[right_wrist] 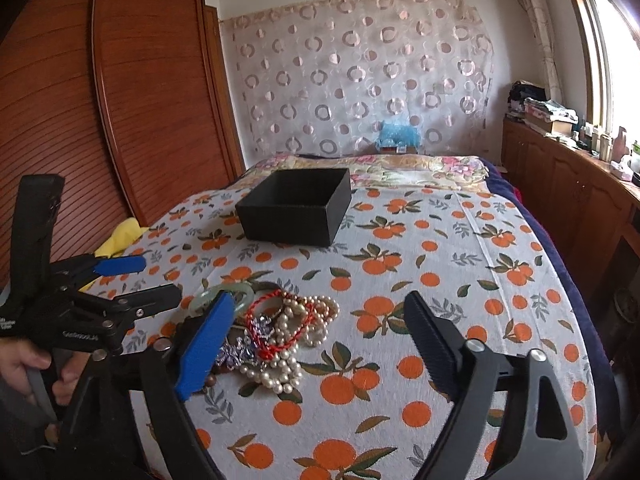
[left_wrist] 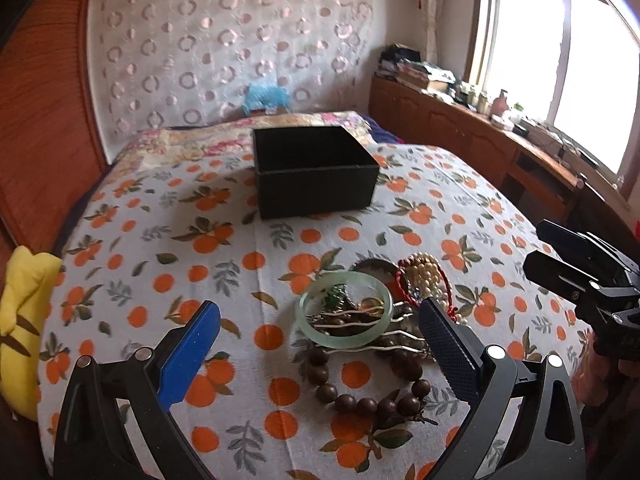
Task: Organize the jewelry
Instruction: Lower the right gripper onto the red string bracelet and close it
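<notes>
Right wrist view: orange-print bedspread (right_wrist: 440, 240), wooden wardrobe (right_wrist: 132, 92), patterned curtain (right_wrist: 360, 80).

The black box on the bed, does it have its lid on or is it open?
Open. The black box has no lid on it; its dark inner walls show from above. Whether anything lies inside cannot be told.

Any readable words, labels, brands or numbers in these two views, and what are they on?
None can be read for sure.
White lettering on the left gripper body, right wrist view: too small and blurred to read.
Faint marking on the right gripper body, left wrist view: unreadable.
Black box, jewelry pile, bedspread: no text visible.
</notes>
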{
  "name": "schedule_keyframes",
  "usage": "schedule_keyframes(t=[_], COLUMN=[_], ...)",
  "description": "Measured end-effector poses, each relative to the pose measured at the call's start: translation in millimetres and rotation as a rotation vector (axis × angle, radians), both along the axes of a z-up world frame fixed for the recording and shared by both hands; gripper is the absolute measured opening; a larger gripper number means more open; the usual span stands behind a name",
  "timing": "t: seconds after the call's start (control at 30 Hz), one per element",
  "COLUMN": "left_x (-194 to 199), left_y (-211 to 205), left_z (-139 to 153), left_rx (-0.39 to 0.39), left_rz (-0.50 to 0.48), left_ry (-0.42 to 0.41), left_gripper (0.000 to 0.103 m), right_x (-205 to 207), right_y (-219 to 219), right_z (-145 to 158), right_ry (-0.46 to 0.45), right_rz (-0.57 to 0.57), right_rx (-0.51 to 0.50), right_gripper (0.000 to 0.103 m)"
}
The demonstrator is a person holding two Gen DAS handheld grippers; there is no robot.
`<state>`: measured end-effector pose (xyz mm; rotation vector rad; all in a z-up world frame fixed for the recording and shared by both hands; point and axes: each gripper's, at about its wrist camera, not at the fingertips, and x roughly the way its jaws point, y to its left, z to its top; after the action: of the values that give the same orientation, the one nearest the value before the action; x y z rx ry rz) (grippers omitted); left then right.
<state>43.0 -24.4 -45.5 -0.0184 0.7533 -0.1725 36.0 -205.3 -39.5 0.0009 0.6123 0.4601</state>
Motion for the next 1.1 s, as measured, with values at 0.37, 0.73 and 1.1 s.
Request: schedule_keyframes(t=[0.37, 0.73, 1.1], left_x=[33.0, 49.8, 42.2], left_y=[-9.6, -13.2, -5.7], left_z=[-24.0, -40.5, -31.9], left_rx=[-0.056, -0.120, -0.095], left_rz=[-0.077, -0.090, -0.066], left_ry=[0.142, 0.216, 0.158], left_gripper=[0.085, 0.082, 0.069], right_x=[5.6, 5.7, 8.7], right_y=[-2.5, 0.0, 6.9], right_z=[-15.4, -24.5, -30.8], right_ry=[0.042, 0.061, 0.077], right_rz=[0.014, 0.029, 0.062], right_rx=[-0.030, -0.050, -0.067], right_gripper=[0.072, 0.071, 0.062])
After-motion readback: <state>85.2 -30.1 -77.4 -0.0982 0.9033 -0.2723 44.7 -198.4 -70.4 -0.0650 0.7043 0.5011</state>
